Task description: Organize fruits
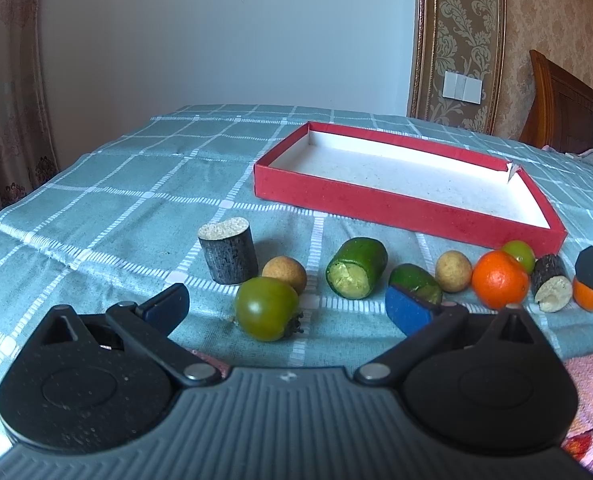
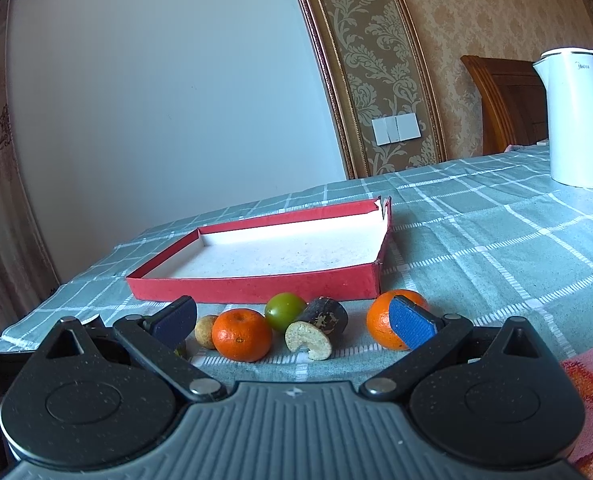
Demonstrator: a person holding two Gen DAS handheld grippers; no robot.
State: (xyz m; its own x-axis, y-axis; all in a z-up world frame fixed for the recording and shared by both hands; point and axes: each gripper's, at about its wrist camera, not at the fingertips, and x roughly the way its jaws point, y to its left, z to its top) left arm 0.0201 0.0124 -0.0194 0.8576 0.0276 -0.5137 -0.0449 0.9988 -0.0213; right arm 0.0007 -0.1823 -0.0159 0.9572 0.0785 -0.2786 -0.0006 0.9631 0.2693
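Observation:
A shallow red box [image 1: 396,204] with a white inside lies empty on the checked cloth; it also shows in the right wrist view [image 2: 256,286]. In front of it lies a row of fruits: a green tomato [image 1: 266,308], a dark cut piece [image 1: 227,254], two tan balls [image 1: 285,274], green cut pieces [image 1: 356,268], an orange [image 1: 498,278]. My left gripper [image 1: 288,308] is open, low over the cloth, with the tomato between its fingers. My right gripper [image 2: 294,320] is open, with an orange [image 2: 241,334], a green fruit [image 2: 284,312] and a dark piece [image 2: 318,328] ahead; a second orange [image 2: 380,322] sits behind its right finger.
A white kettle [image 2: 580,116] stands at the far right of the table. A pink patterned cloth [image 2: 592,392] lies at the near right edge. The table's left edge drops off near a curtain [image 1: 4,80]. A wooden headboard [image 1: 568,100] stands behind.

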